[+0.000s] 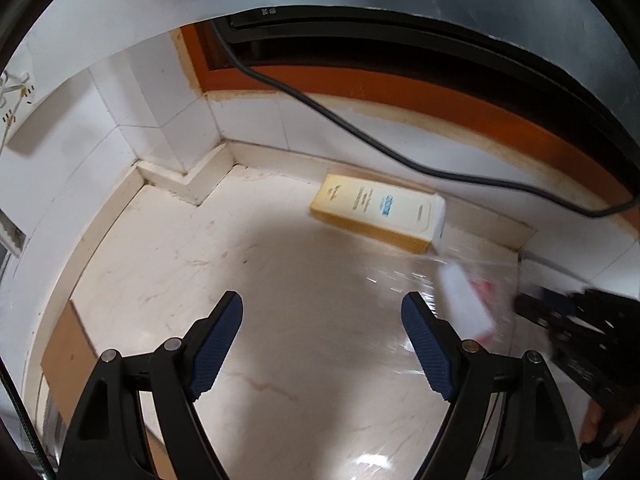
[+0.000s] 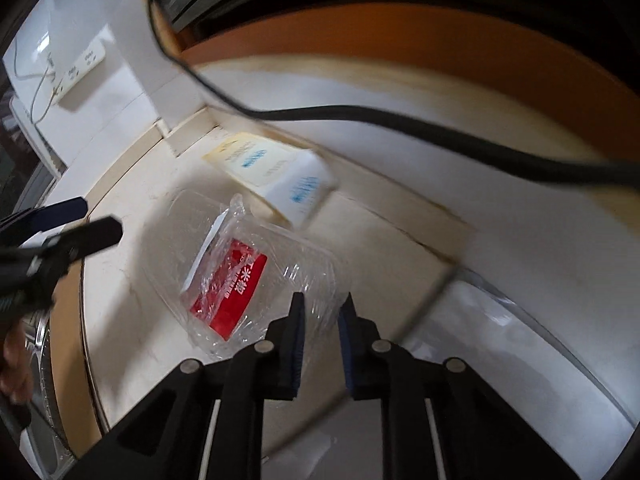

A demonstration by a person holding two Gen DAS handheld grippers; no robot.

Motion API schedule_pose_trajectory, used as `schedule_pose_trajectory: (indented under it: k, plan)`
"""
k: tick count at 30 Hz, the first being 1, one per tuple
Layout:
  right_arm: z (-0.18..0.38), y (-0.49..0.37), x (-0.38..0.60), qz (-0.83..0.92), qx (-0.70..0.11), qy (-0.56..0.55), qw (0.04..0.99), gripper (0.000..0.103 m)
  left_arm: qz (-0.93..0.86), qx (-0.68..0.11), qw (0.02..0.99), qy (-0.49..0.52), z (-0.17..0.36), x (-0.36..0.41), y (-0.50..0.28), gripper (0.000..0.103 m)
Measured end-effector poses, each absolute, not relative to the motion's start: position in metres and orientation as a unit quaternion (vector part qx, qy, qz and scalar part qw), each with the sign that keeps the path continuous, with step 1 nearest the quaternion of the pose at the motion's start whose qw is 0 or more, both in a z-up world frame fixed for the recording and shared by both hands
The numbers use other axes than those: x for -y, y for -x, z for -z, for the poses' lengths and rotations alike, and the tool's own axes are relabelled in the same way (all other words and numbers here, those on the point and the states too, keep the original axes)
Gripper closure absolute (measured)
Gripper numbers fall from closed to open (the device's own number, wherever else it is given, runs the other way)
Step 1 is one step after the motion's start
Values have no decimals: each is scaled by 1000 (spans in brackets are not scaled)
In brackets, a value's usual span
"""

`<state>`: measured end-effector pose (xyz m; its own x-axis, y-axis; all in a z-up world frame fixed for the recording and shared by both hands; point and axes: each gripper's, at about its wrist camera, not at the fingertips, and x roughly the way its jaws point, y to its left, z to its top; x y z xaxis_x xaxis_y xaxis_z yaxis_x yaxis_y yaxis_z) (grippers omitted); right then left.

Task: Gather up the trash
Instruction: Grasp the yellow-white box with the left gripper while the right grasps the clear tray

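Lying on a pale marble-patterned counter [image 1: 280, 264], a clear crinkled plastic wrapper with a red printed label [image 2: 234, 284] sits just in front of the right gripper [image 2: 322, 304], whose blue-padded black jaws stand close together with only a narrow gap; the wrapper's near edge reaches between them, though the blur hides whether the pads press on the film. Seen from the left wrist camera, the left gripper [image 1: 322, 308] hangs above bare counter with its jaws wide apart and nothing between them, the same wrapper showing as a smeared white and red shape just past its right finger. A cream and white rectangular carton with blue print [image 1: 378, 210] lies flat against the base of the white tiled wall [image 1: 248, 124], just beyond the wrapper. A thick black cable [image 2: 360, 114] sags across the wall above it, below an orange-brown wooden ledge [image 1: 400, 88]. A white power strip [image 2: 82, 74] is fixed to the tiles at far left in the right wrist view, where part of a hand [image 2: 14, 364] shows at the lower left edge
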<state>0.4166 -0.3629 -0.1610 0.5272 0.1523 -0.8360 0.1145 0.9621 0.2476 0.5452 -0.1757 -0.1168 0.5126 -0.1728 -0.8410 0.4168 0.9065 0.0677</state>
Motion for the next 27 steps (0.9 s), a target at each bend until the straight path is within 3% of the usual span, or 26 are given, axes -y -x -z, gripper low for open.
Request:
schedule_pose_trajectory:
  k: [13,27]
  plan:
    - [145,-336,440,147,-422,-173,878,91,142,-476,867,-41,148,210,-580,23]
    - [159,-325,450,171,-382,-231,878,92,94,-477,873,43,185,245,-596,23]
